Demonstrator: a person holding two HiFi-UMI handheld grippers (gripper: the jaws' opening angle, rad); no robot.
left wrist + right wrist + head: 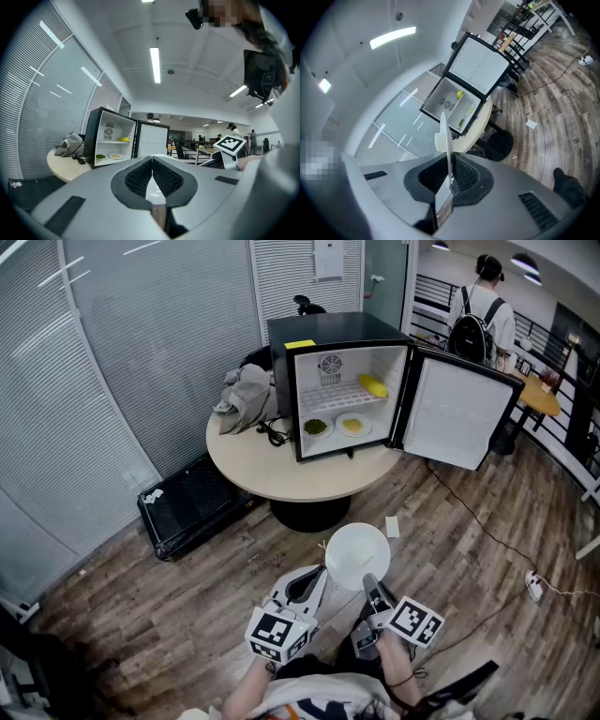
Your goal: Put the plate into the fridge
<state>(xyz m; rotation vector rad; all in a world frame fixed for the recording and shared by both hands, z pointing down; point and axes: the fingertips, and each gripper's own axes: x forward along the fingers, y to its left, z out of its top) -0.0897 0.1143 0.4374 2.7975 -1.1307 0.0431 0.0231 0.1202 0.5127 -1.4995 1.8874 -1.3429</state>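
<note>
Floor: brown wood boards, all around the table.
Table: round and pale, at 12 o'clock from the person's hands.
Fridge: small and black, white inside. It stands on the table at the 12 o'clock side.
Fridge door: wide open, swung out to 3 o'clock.
Black case: lies on the floor at 8 o'clock from the table.
Pile of cloth: grey, on the table at 9 o'clock from the fridge.
Plate: white and bare, up in the air over the floor, at 6 o'clock from the table. It is not in the fridge yet.
Right claw: pinched tight on the plate's rim. It holds the plate at its 6 o'clock edge.
Left claw: closed, tips together, nothing pinched. It sits just beside the plate at 8 o'clock. I cannot tell if it touches.
Two small dishes: on the fridge's bottom, side by side, one with green food, one with yellow.
Yellow thing: on the fridge's shelf, at the 3 o'clock end.
</note>
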